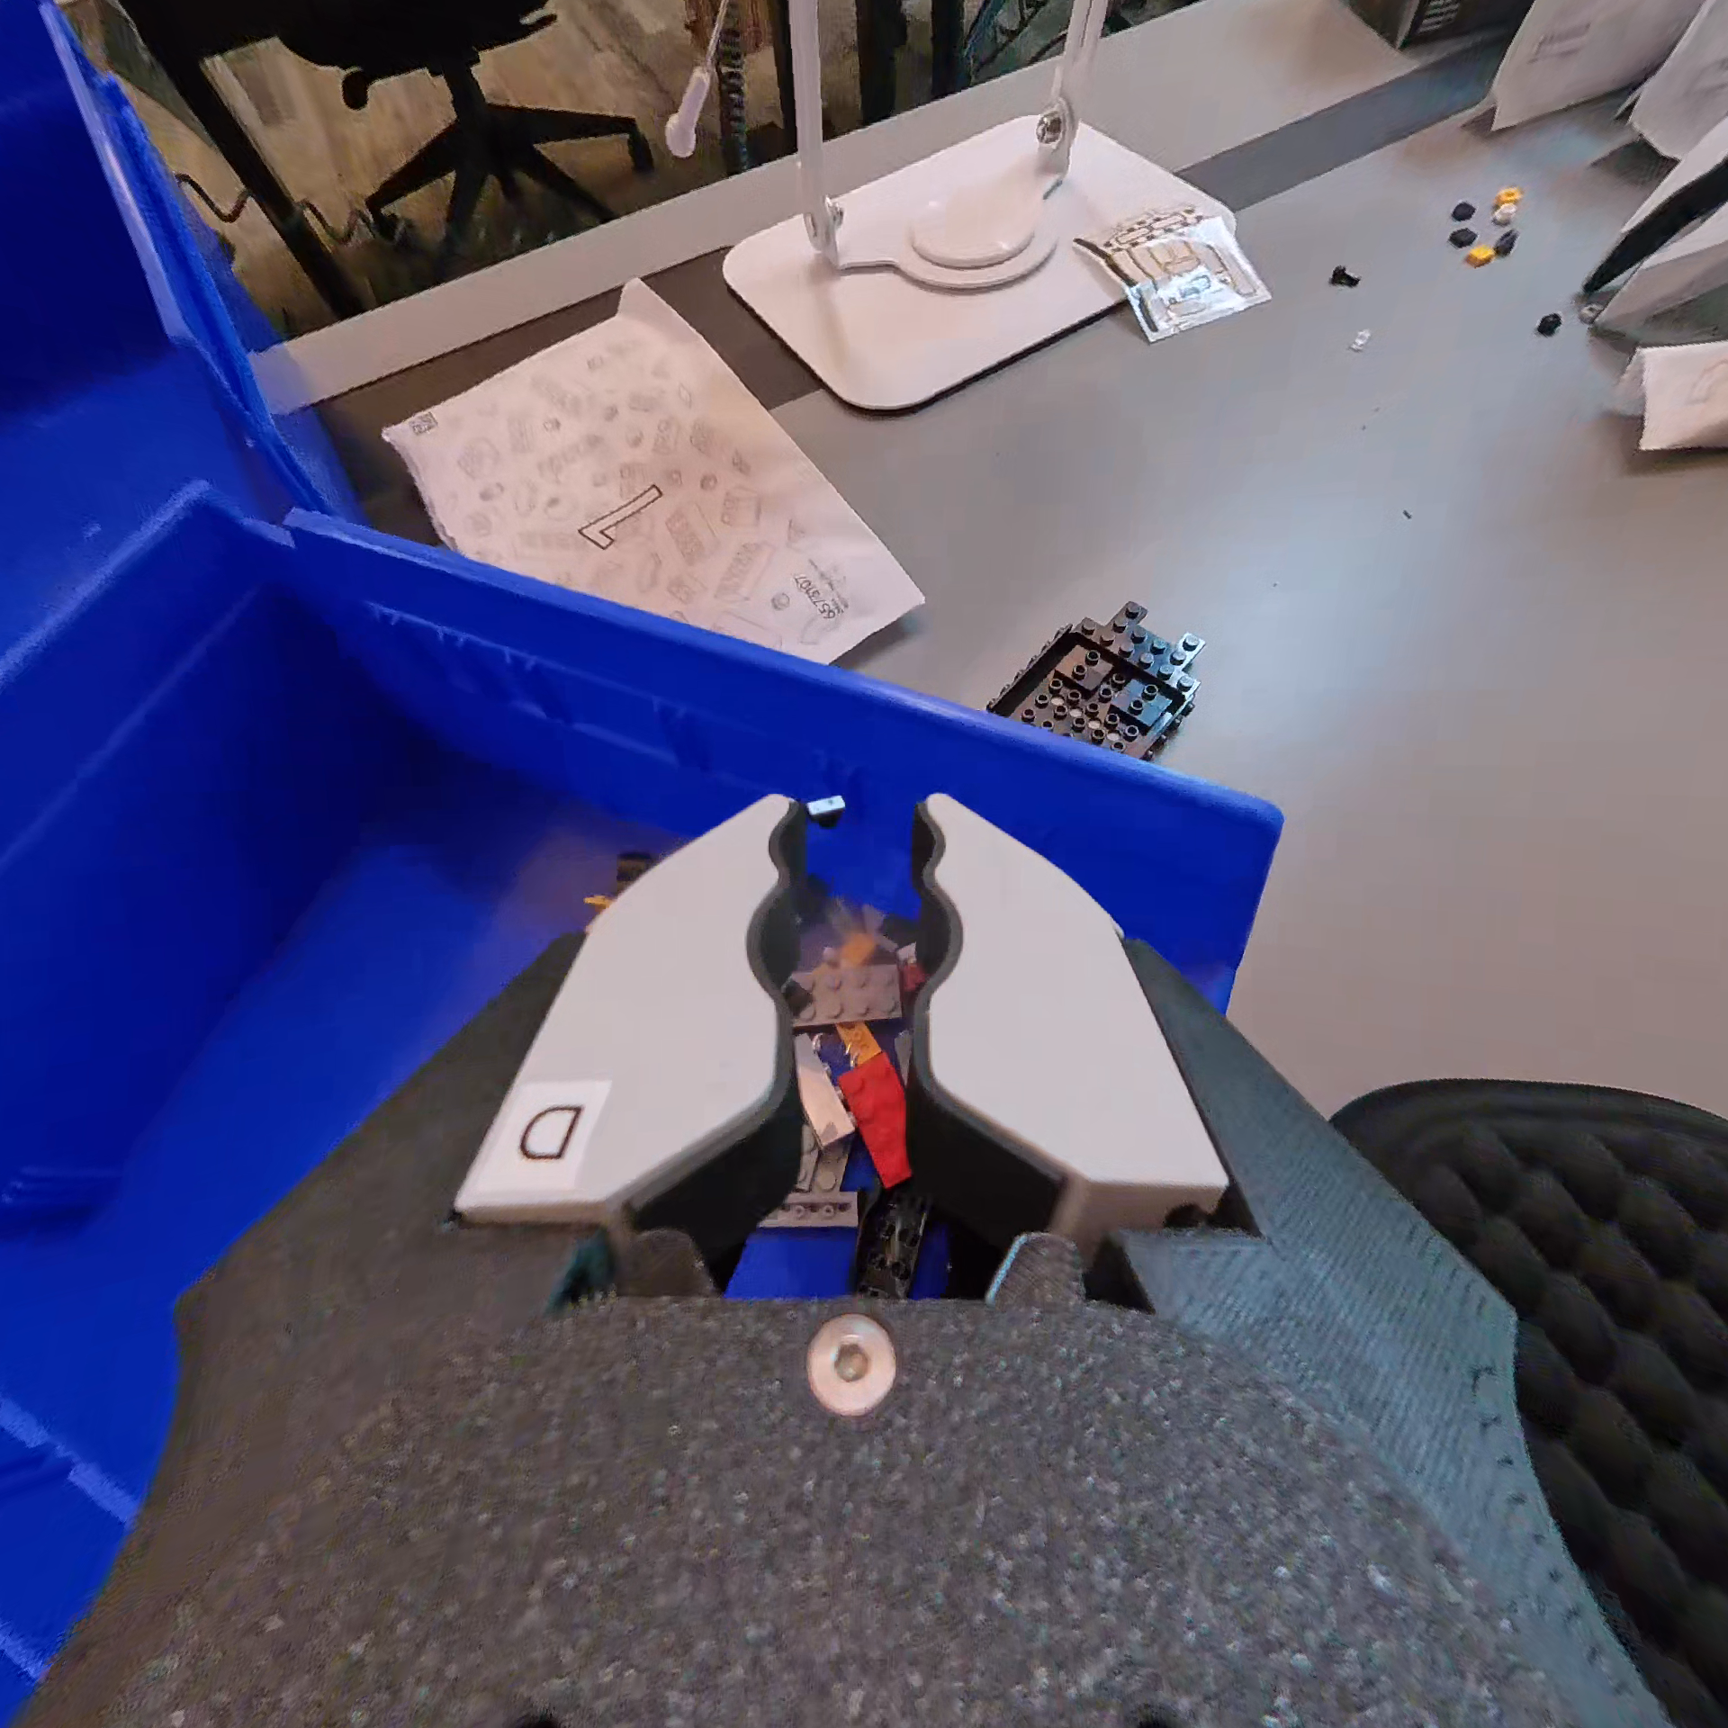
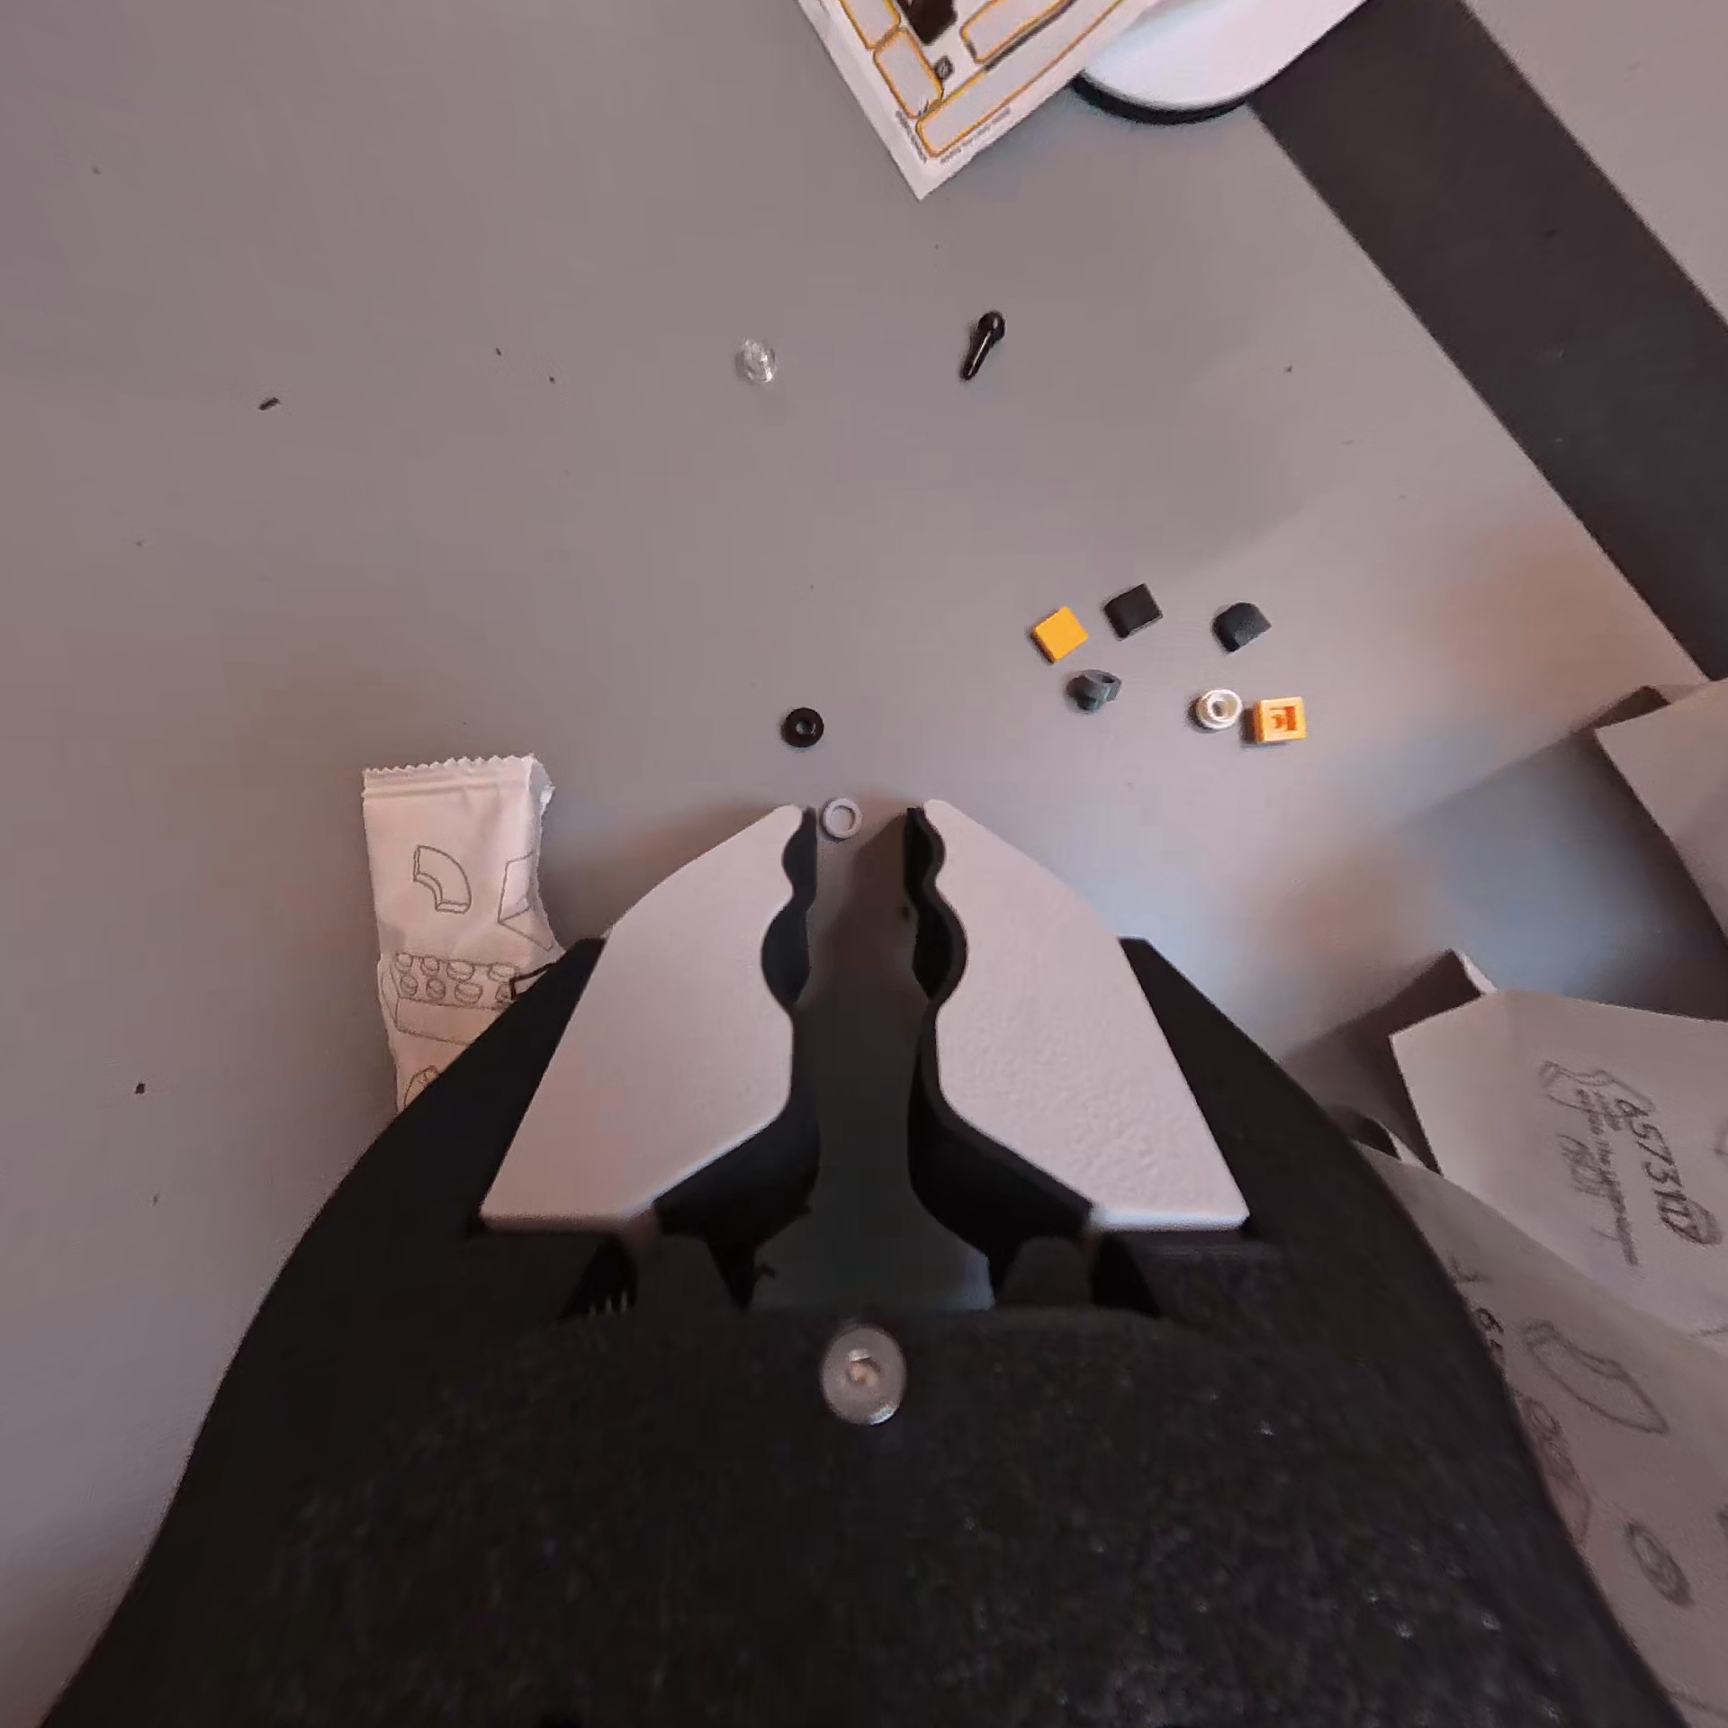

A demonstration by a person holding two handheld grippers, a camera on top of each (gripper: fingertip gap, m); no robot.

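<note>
We hold the left gripper (image 1: 858,812) over the blue plastic bin (image 1: 1075,804), its jaws parted by a narrow gap and gripping nothing; a small white sticker with one printed letter (image 1: 552,1127) sits on its left finger. Between the fingers lies a heap of loose toy bricks (image 1: 856,1019); the red wedge brick (image 1: 877,1117) runs from 12 to 6 o'clock. At 1 o'clock beyond the bin rests a black studded plate assembly (image 1: 1103,683), and at 11 o'clock a printed white paper bag (image 1: 645,496).

Our right gripper (image 2: 858,815) points down at the grey table (image 2: 421,514), jaws slightly apart and empty, a small grey ring (image 2: 842,815) just inside its tips. A black ring (image 2: 803,727) lies at 11 o'clock, an orange square tile (image 2: 1059,633) at 1 o'clock.
</note>
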